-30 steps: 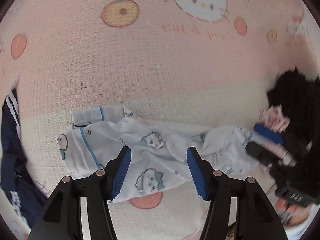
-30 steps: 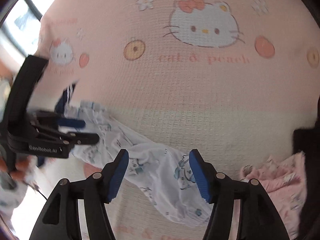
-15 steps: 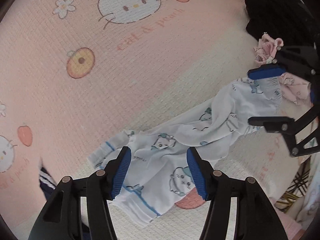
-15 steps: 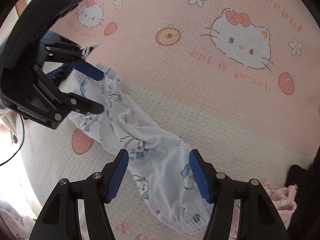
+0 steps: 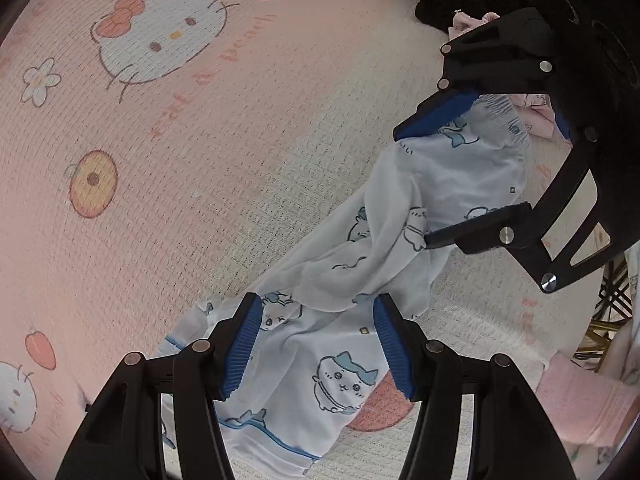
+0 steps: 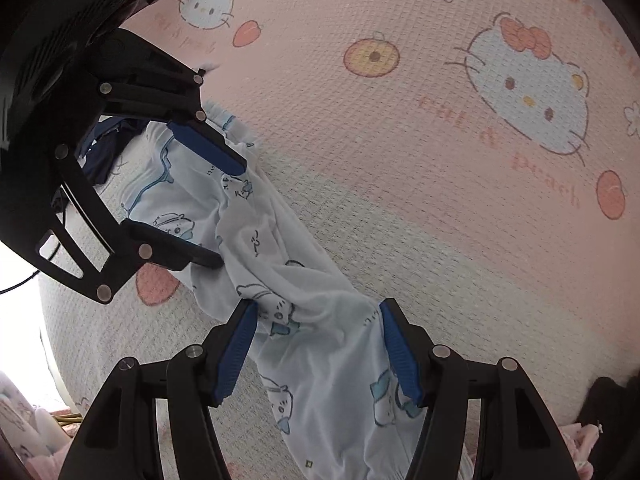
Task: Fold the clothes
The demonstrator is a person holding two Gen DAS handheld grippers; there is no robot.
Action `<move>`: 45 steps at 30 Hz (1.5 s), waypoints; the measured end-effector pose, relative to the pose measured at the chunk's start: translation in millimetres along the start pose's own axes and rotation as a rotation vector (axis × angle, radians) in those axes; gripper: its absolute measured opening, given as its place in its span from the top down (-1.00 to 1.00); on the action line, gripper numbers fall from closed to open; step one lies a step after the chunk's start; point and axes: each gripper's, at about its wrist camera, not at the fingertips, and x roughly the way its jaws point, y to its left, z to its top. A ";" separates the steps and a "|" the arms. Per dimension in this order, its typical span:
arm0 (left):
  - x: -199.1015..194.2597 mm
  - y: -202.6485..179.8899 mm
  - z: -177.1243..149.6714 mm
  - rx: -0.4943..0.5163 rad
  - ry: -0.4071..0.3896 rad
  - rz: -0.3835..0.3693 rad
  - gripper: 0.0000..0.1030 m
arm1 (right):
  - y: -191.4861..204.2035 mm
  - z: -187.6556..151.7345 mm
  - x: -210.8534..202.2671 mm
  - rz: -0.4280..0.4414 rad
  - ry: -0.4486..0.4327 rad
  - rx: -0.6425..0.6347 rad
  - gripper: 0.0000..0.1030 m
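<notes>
pink cartoon-cat bedspread (image 5: 280, 128), cream band, bright daylight at edge

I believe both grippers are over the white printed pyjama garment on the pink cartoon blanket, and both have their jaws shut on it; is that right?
Not quite: both are open. In the left wrist view the left gripper straddles the white garment with its jaws apart; the right wrist view shows the right gripper likewise. The rest holds, on the pink blanket.
</notes>
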 end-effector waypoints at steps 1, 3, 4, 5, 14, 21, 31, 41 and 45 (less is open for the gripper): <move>0.9 3.0 0.6 -0.018 -0.004 -0.013 -0.07 | -0.4 1.1 1.6 0.007 0.000 0.002 -0.21; 1.8 11.6 1.8 -0.084 -0.027 -0.021 -0.07 | -1.4 2.4 4.1 0.018 -0.003 0.008 -0.21; 2.7 15.9 1.7 -0.118 -0.039 -0.031 -0.07 | -2.0 2.5 5.1 0.021 -0.006 0.014 -0.21; 4.0 20.0 1.3 -0.150 -0.050 -0.046 -0.07 | -3.0 2.0 6.0 0.026 -0.009 0.020 -0.21; 6.6 23.8 -2.9 -0.216 -0.063 -0.067 -0.07 | -7.6 -3.5 6.8 0.051 -0.020 0.066 -0.01; -5.2 0.8 5.8 0.001 -0.106 0.091 -0.07 | -7.9 -6.7 4.3 0.079 -0.038 0.100 0.46; 18.0 14.3 12.0 -0.021 -0.130 0.019 -0.06 | -16.7 -1.9 6.6 0.056 -0.036 0.210 0.64; 39.7 25.5 20.3 -0.130 -0.103 0.009 0.67 | -27.6 -1.7 14.7 0.002 -0.003 0.354 0.68; 52.7 37.8 31.7 -0.156 -0.091 0.032 0.67 | -43.3 -1.0 25.7 0.014 0.017 0.527 0.68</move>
